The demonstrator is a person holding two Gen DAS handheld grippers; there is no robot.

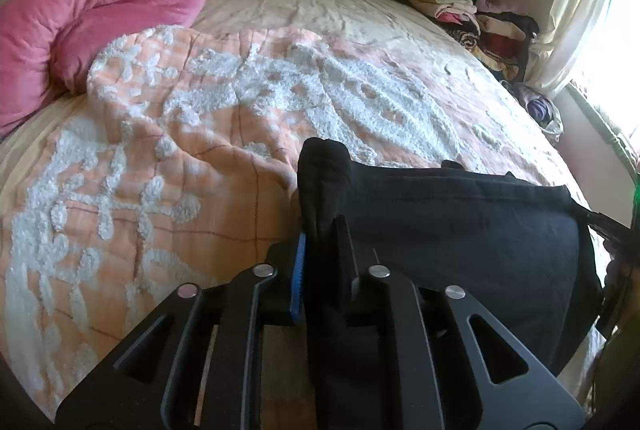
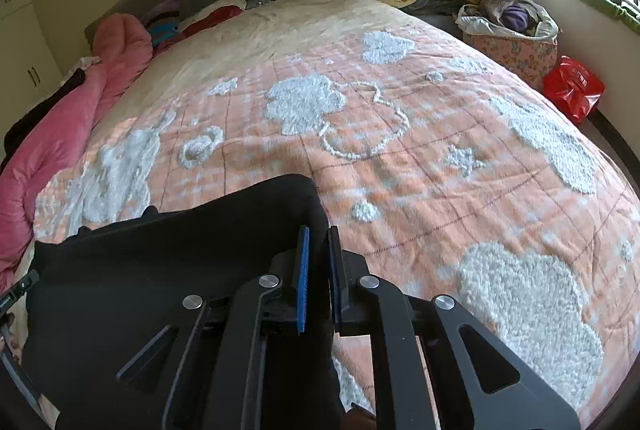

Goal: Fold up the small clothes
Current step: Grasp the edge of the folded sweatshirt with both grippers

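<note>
Right wrist: bedspread (image 2: pixel 400 158) beyond garment (image 2: pixel 160 270) edge

black garment (image 1: pixel 460 222) near edge hidden by grippers

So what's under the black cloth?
The black cloth lies on the peach quilt with fluffy white patches. The quilt shows all around it; the part directly beneath is covered, so anything else there is hidden.

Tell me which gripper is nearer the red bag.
Right. The right gripper holds the black garment's corner on the side toward the red bag; the left gripper holds the opposite corner, farther away.
</note>
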